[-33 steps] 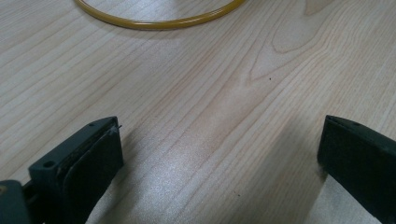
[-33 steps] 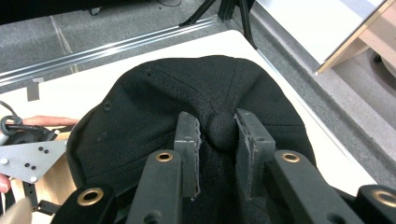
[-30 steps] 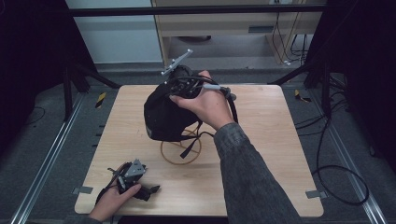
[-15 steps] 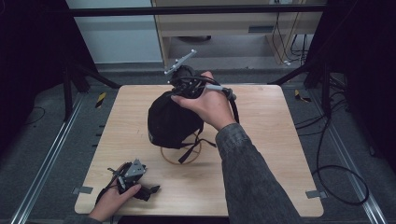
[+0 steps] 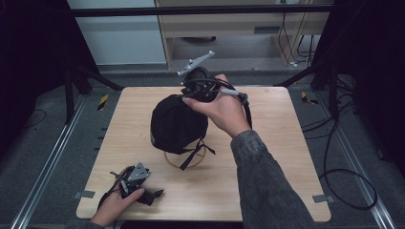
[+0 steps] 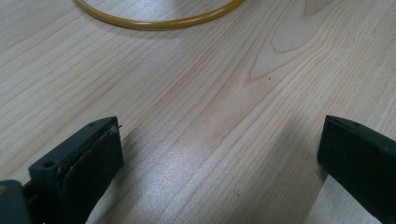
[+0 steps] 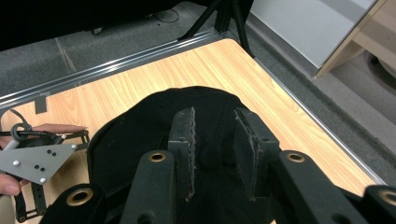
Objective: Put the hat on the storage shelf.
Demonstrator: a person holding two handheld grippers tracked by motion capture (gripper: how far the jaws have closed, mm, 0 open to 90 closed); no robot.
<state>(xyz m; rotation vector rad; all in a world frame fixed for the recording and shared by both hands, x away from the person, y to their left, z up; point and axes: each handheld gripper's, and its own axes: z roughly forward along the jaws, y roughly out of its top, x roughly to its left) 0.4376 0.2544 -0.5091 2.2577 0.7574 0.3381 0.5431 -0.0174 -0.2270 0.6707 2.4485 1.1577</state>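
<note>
A black cap (image 5: 176,125) hangs above the middle of the wooden table (image 5: 286,143), its straps (image 5: 193,153) dangling over a yellow ring (image 5: 188,163) that lies flat beneath it. My right gripper (image 5: 195,94) holds the cap from above at its far side. In the right gripper view the jaws (image 7: 215,123) stand close together, pinching the black fabric (image 7: 135,135). My left gripper (image 5: 154,194) rests on the table at the front left, held by a hand. Its jaws (image 6: 219,149) are wide apart over bare wood, with the ring (image 6: 159,21) lying ahead of them.
Metal rails (image 5: 52,157) run along the table's left and right sides on the grey floor. A cable (image 5: 344,181) loops on the floor at the right. Dark stand legs (image 5: 86,76) rise behind the far left corner. A shelf unit (image 5: 229,28) stands beyond the table.
My right gripper and the hanging cap have drifted slightly to the right, and the cap now covers more of the ring. The left gripper has stayed put.
</note>
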